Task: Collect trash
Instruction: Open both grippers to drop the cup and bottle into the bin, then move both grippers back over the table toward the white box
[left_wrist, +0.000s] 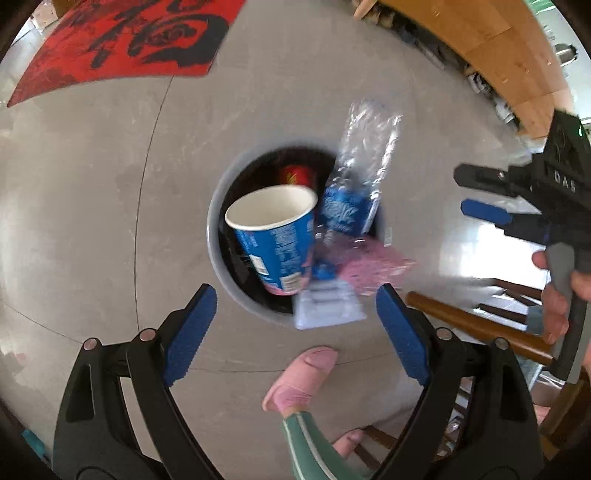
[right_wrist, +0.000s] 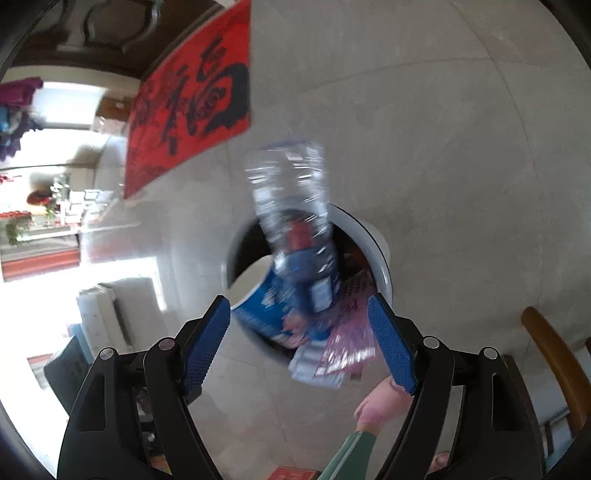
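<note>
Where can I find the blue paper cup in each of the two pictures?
Left wrist view: blue paper cup sits centre, tilted in the bin's mouth.
Right wrist view: the cup is lower centre, partly behind the clear bottle.
Shared landmark: the red mat on the floor.

The clear plastic bottle (right_wrist: 291, 206) is smeared by motion blur, so its label cannot be read. The white packet (left_wrist: 328, 306) and pink wrapper (left_wrist: 373, 266) are blurred too, their print illegible. The trash bin (left_wrist: 218, 254) interior is mostly hidden behind the blue paper cup (left_wrist: 277, 240).
</note>
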